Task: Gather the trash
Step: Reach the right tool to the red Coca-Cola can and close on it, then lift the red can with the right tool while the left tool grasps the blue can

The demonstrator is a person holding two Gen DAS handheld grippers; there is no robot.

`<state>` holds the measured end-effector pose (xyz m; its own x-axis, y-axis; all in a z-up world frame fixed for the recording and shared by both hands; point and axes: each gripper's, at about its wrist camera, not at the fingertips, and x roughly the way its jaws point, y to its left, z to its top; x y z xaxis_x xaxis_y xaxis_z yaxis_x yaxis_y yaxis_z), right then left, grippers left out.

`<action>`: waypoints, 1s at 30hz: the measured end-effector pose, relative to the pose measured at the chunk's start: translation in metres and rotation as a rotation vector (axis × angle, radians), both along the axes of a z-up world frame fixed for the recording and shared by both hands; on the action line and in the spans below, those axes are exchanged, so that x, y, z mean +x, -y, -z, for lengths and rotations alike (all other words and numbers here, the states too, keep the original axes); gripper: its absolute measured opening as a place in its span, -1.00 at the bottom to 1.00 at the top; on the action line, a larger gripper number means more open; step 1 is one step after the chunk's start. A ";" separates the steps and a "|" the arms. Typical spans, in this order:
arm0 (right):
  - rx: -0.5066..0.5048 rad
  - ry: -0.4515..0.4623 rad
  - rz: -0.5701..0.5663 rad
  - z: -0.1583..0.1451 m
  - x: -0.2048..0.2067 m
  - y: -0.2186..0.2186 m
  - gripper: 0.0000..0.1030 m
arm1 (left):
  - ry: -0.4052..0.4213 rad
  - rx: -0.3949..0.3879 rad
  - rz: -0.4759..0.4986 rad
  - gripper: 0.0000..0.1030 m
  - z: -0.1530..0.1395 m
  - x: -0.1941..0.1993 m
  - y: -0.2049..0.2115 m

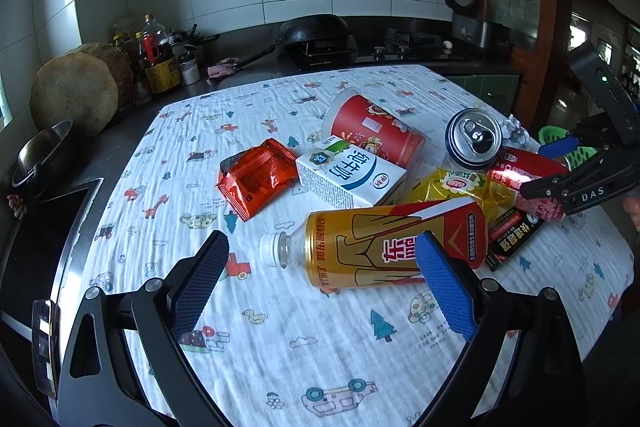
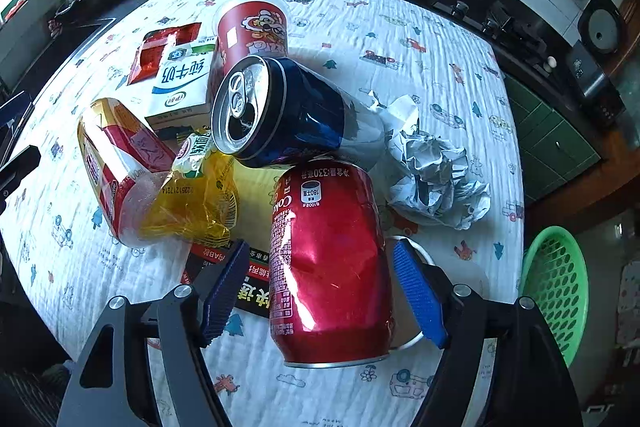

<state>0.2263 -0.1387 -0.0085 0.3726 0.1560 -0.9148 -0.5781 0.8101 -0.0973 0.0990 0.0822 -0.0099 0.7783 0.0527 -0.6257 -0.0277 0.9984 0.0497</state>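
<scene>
Trash lies on a patterned cloth. A yellow drink bottle [image 1: 384,247] lies on its side in front of my open left gripper [image 1: 322,259], its body just beyond the right fingertip. Behind it are a milk carton [image 1: 350,173], an orange wrapper [image 1: 256,177], a red cup [image 1: 376,131], a blue can [image 1: 474,139] and a yellow wrapper [image 1: 460,187]. My right gripper [image 2: 322,261] is open with its jaws either side of a dented red cola can [image 2: 328,267], not closed on it. The blue can [image 2: 280,111], crumpled paper [image 2: 434,171], yellow wrapper [image 2: 196,203] and bottle [image 2: 116,163] lie beyond.
A green basket [image 2: 556,283] sits off the table's right edge. A black box [image 2: 224,259] lies under the cola can. Behind the table are a counter with a wok [image 1: 314,31], bottles [image 1: 154,51], a rice cooker [image 1: 466,7] and a sink [image 1: 36,227] at left.
</scene>
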 end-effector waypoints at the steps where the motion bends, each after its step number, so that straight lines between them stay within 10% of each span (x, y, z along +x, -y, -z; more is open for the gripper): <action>1: 0.000 -0.011 -0.001 0.001 0.002 -0.001 0.39 | 0.001 -0.001 0.006 0.80 0.000 0.001 0.000; 30: -0.061 -0.047 -0.021 0.016 0.014 -0.011 0.23 | -0.010 0.002 0.267 0.81 -0.013 0.058 0.042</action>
<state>0.2398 -0.1276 -0.0249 0.3263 0.1067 -0.9392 -0.6001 0.7911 -0.1186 0.1571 0.0402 0.0033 0.7584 -0.1525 -0.6338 0.2375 0.9701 0.0507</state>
